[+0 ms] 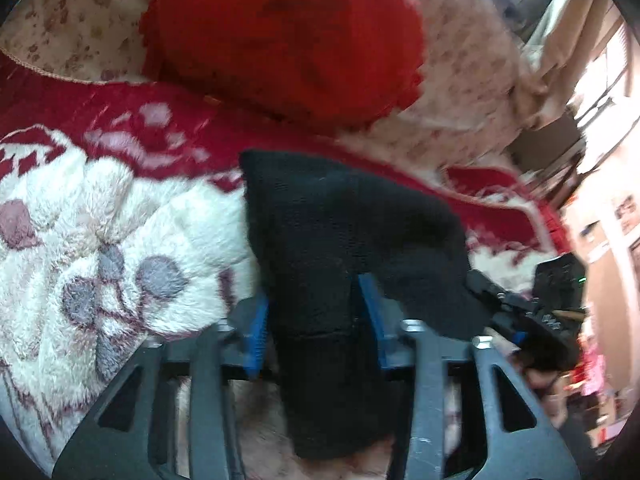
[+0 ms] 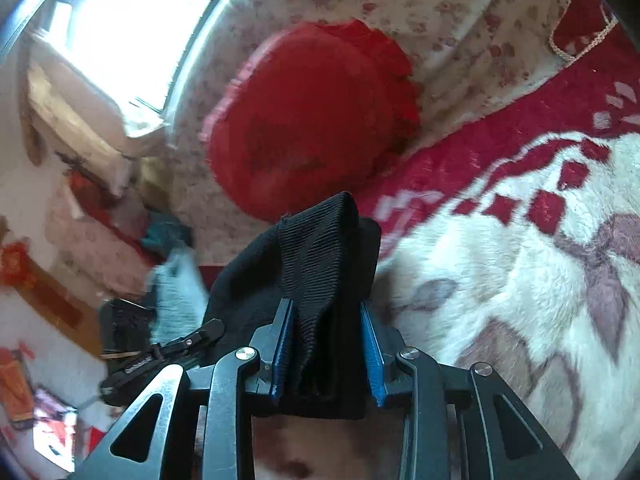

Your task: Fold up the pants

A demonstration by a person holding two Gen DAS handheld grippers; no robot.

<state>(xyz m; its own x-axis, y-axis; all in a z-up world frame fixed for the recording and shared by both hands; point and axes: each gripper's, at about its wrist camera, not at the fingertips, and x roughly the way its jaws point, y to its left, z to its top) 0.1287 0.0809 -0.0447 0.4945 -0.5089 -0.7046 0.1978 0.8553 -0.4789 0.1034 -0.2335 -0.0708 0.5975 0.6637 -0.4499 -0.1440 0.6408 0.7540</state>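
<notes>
pants | black, ribbed knit, bunched in thick folds | lifted, draped up from the lower centre of both wrist views | cuff-like edge upright at mid-frame | fabric bunched between the blue pads

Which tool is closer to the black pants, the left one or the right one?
Neither, it's a tie. The left tool is shut on the black pants, with cloth bunched in its grip, and the right tool grips another bunch of them.
</notes>
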